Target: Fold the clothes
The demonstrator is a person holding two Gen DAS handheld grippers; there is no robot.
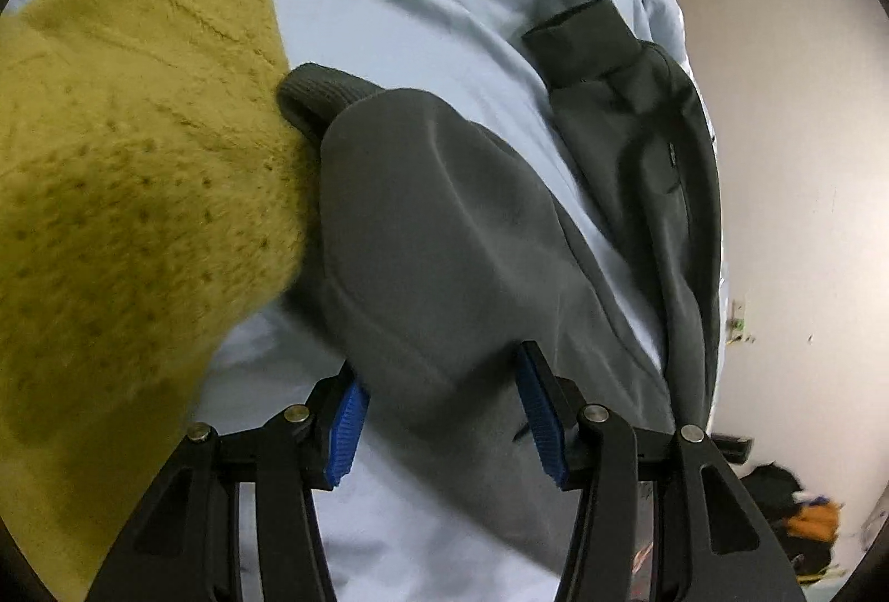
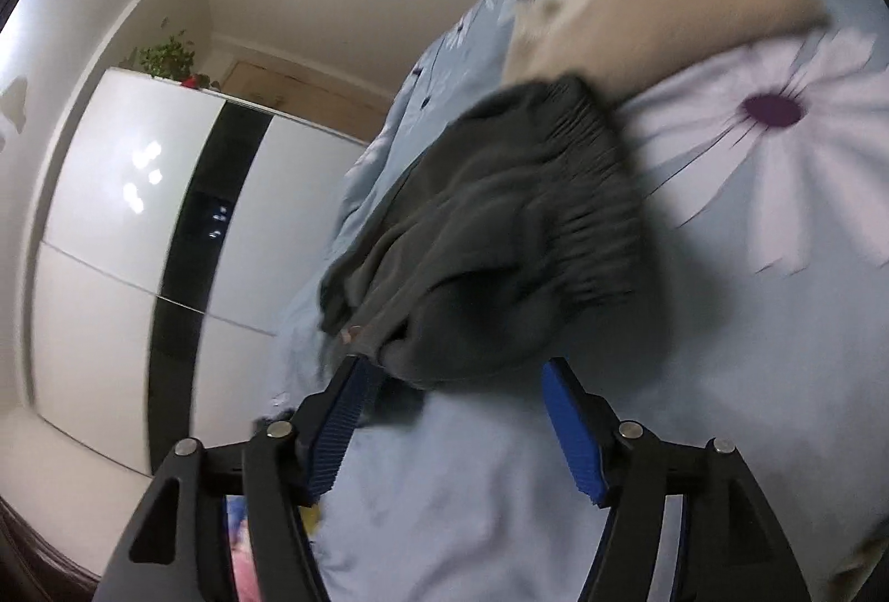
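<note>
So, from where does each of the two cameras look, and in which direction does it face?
Left wrist: sits behind the left gripper, looks down on the dark grey trousers beside a yellow sweater; its open blue-padded fingers show.
Right wrist: sits behind the right gripper, faces the trousers' waistband, a white wardrobe behind; its open fingers show.
Shared: the trousers and the pale blue bedsheet.

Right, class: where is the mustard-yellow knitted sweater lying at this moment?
In the left wrist view the yellow sweater fills the left side, on the pale blue bedsheet, its edge against the ribbed cuff of the grey trousers.
</note>
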